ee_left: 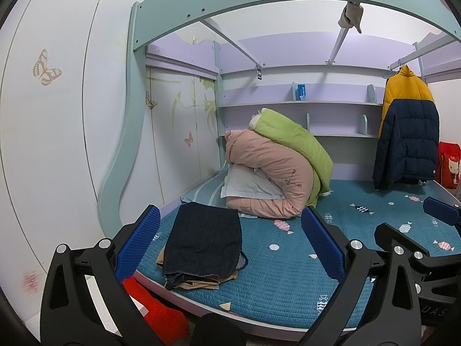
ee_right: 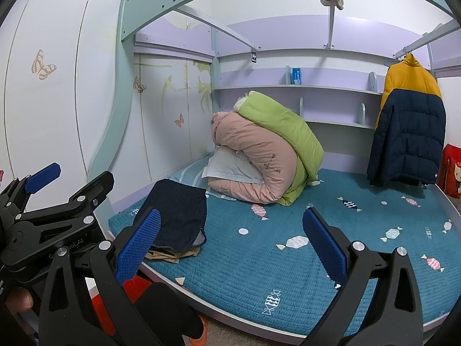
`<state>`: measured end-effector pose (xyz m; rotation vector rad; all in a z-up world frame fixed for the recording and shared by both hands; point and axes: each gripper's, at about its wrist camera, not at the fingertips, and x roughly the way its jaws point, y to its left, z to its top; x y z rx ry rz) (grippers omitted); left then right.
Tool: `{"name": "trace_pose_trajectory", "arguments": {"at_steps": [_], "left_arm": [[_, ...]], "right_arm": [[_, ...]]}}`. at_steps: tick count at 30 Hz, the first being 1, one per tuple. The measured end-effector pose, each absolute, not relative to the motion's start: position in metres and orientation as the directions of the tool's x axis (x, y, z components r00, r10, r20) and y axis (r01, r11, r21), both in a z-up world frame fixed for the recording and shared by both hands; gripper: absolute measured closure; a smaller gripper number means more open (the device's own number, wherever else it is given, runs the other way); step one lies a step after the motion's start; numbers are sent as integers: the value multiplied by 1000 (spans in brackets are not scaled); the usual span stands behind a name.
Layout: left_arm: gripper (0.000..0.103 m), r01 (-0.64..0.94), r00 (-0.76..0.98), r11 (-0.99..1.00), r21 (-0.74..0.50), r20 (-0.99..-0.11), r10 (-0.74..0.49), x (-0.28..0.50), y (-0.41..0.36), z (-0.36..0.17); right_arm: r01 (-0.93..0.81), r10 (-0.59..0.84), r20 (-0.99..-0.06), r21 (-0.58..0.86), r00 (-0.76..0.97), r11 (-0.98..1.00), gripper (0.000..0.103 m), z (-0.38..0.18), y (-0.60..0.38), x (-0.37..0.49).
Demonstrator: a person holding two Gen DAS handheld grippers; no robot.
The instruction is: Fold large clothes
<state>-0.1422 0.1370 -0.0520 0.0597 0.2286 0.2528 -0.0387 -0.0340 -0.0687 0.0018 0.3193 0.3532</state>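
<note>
bed (ee_left: 288, 282) under bunk frame, teal quilted cover | folded dark jeans (ee_left: 201, 245) on tan garment at near-left edge | left claw (ee_left: 230, 248) released, empty, stack dead ahead, nearer | right claw (ee_right: 230, 248) released, empty, stack to its left

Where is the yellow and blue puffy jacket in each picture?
Left wrist view: the jacket hangs at the far right, on a rail above the blue bed cover.
Right wrist view: the jacket again hangs at the far right, on the same rail.
Shared landmark: the pink and green rolled quilts lie left of the jacket, near the middle, in both views.
</note>
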Motion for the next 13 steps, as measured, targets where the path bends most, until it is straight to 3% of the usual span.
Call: {"name": "trace_pose_trajectory", "arguments": {"at_steps": [13], "left_arm": [[5, -221, 933, 968, 115, -264, 244, -121, 144, -67]], "right_arm": [[-335, 333, -349, 57, 876, 940, 7, -78, -33, -22]]}}
